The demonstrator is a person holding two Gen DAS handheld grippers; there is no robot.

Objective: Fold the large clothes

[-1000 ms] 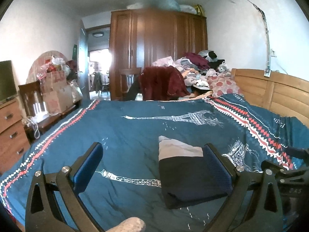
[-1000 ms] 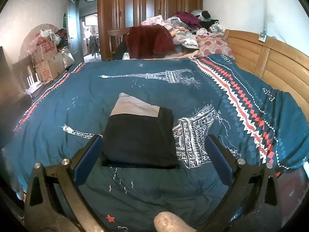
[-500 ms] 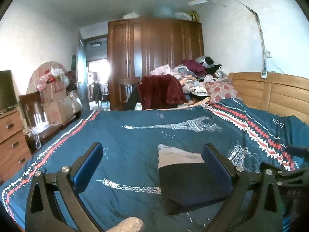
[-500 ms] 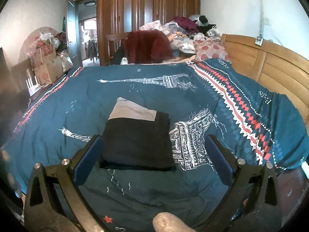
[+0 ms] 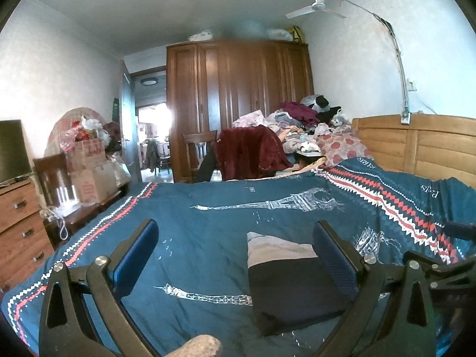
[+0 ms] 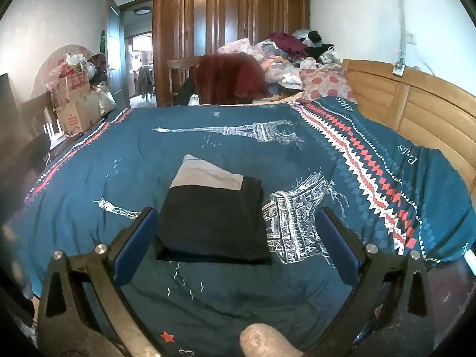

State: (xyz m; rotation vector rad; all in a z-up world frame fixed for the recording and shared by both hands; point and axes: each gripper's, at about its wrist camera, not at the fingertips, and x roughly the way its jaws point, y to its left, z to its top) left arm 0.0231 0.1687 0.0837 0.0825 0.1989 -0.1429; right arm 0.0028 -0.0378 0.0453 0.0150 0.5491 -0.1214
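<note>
A folded garment (image 6: pixel 212 220), black with a grey band at its far end, lies flat on the blue bedspread (image 6: pixel 208 139). In the left wrist view the same folded garment (image 5: pixel 291 285) sits low and right, partly behind my right-hand finger. My left gripper (image 5: pixel 235 253) is open, with nothing between its blue pads, to the left of the garment and above the bedspread (image 5: pixel 208 223). My right gripper (image 6: pixel 235 238) is open too, held just short of the garment's near edge, apart from it. Part of the right gripper (image 5: pixel 440 273) shows at the right edge of the left wrist view.
A wooden headboard (image 6: pixel 410 104) runs along the right. Beyond the bed stand a chair draped in a dark red garment (image 6: pixel 229 78), a heap of clothes (image 6: pixel 285 56) and a wardrobe (image 6: pixel 229 23). Boxes (image 5: pixel 89 172) and a dresser (image 5: pixel 20 223) stand left.
Both grippers have tilted upward and drawn back a little, so more ceiling and wall show. The folded garment has not moved. Both grippers stay open.
</note>
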